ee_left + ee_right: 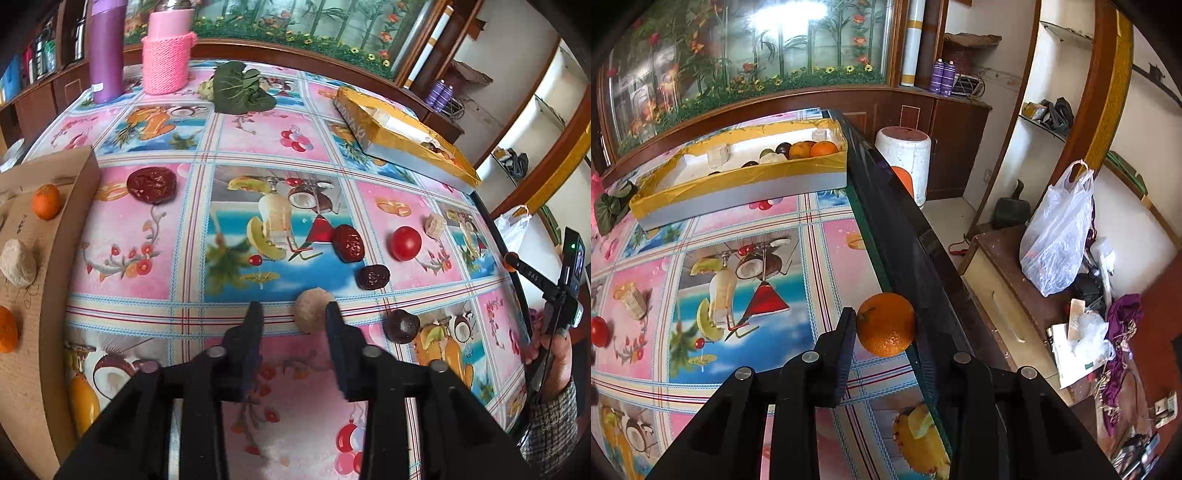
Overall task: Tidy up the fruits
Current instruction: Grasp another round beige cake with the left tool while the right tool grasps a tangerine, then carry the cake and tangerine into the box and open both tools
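Note:
In the left wrist view my left gripper (293, 314) is open and empty above the table, with a beige round fruit (313, 311) just ahead, close to the right finger. Dark red dates (348, 243) (151, 184), a dark wrinkled fruit (373, 277), a dark round fruit (401, 325) and a red tomato (406, 243) lie on the patterned cloth. In the right wrist view my right gripper (885, 325) is shut on an orange (885, 324), held above the table's right edge. A yellow-lined tray (738, 186) holds oranges and dark fruits; it also shows in the left wrist view (402, 144).
A cardboard box (55, 236) at left holds oranges and a beige fruit. A purple bottle (107, 48), a pink knitted-sleeve flask (167, 55) and a leafy vegetable (236, 88) stand at the back. Beside the table are a white stool (905, 155) and a plastic bag (1060, 236).

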The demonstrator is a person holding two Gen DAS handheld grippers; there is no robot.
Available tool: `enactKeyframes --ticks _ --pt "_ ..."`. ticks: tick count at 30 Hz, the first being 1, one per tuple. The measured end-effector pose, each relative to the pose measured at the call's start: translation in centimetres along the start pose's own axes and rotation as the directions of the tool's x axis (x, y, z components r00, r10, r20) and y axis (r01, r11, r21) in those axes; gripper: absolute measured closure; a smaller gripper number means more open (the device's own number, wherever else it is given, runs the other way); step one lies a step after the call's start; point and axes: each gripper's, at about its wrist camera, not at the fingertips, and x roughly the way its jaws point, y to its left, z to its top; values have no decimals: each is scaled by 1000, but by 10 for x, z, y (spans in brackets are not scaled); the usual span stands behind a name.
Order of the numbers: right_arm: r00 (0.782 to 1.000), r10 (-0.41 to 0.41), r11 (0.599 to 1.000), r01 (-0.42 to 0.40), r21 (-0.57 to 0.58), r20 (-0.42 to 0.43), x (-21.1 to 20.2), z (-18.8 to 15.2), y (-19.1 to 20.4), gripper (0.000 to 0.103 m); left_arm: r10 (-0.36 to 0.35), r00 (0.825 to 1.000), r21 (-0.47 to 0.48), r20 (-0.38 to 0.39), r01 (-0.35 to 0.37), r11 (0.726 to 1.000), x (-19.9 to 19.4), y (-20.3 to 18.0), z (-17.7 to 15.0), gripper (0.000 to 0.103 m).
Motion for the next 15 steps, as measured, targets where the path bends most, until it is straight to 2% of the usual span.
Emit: enactKeyframes --ticks 2,7,8,9,10,15 --pt "1000 30 999 -30 26 -1 -5 -1 -3 69 1 1000 40 16 -2 999 1 -9 1 59" --pt "994 110 994 -110 28 3 -25 -10 6 69 30 999 132 23 -33 991 11 -26 -1 59" --pt "992 126 992 -126 23 4 -30 -12 11 69 41 999 142 18 -43 989 13 -27 -2 61" --pt "990 144 989 -144 16 6 -35 -14 15 69 54 998 149 17 -56 987 15 -28 -3 73" --pt "987 161 987 -161 9 8 -41 -16 20 69 70 997 156 15 -72 985 17 -28 -4 77" --pt "967 254 967 -253 -29 10 -66 -27 49 69 76 996 150 40 -81 985 4 -25 -13 77"
